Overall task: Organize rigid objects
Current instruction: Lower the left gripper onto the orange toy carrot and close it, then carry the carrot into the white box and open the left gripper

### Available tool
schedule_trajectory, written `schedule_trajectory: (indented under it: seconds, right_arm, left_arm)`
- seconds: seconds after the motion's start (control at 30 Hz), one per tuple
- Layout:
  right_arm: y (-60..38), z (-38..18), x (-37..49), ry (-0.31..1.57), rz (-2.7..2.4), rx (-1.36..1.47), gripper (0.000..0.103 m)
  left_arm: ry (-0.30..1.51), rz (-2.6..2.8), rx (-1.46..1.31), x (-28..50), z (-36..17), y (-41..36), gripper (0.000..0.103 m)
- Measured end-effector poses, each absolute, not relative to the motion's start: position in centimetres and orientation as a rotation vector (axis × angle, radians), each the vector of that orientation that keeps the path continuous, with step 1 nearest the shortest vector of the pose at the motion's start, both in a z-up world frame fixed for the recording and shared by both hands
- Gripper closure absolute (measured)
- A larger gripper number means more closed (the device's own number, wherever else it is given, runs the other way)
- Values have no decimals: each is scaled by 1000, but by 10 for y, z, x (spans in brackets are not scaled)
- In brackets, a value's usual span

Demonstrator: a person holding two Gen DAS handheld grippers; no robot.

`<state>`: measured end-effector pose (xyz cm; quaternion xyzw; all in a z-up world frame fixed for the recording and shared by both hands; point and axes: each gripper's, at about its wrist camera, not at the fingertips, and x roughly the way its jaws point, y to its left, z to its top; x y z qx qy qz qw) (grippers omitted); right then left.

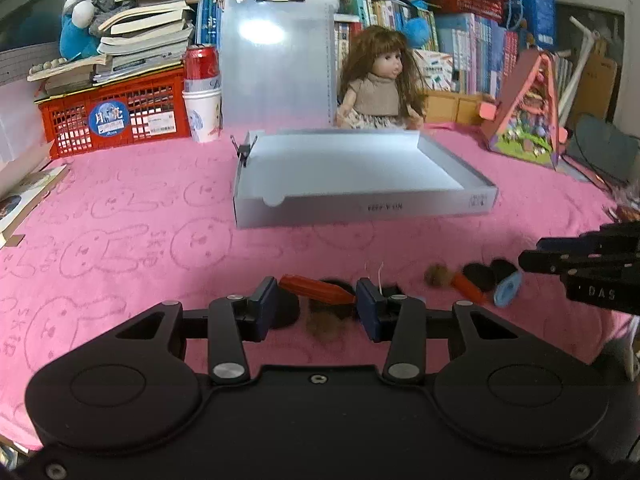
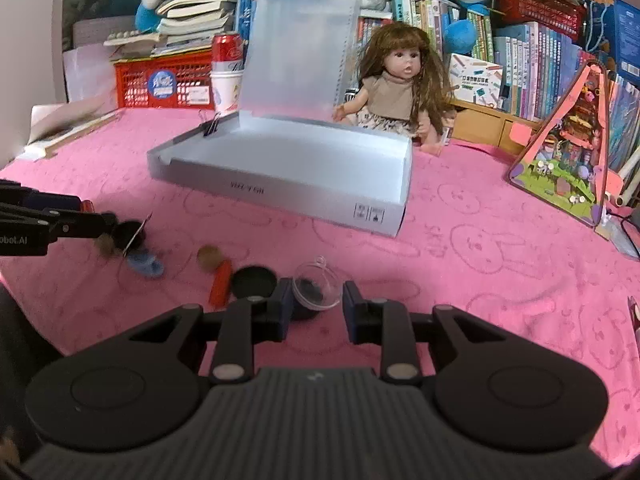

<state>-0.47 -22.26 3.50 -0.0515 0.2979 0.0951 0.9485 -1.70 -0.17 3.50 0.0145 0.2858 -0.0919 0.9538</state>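
left fingers (image 1: 270,300) spread around orange brush (image 1: 316,289)

Left gripper (image 1: 316,304): fills the lower middle of its own view, jaws spread wide apart, blue pads (image 1: 267,294) facing each other, pointing forward and low over the surface. It also enters the right wrist view at the left edge. Right gripper (image 2: 316,304): lower middle of its own view, jaws parted, somewhat narrower. It shows at the right edge of the left wrist view, blurred.
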Motion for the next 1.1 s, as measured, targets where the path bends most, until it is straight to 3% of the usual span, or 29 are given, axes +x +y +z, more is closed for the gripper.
schedule_trajectory:
  seconds: [0.53, 1.1]
  right_arm:
    - [-230, 59, 82, 618, 134, 38, 72]
    - [-224, 40, 175, 790, 159, 54, 72]
  left_arm:
    - [595, -213, -44, 92, 76, -20, 62]
    - [781, -152, -44, 204, 39, -44, 62]
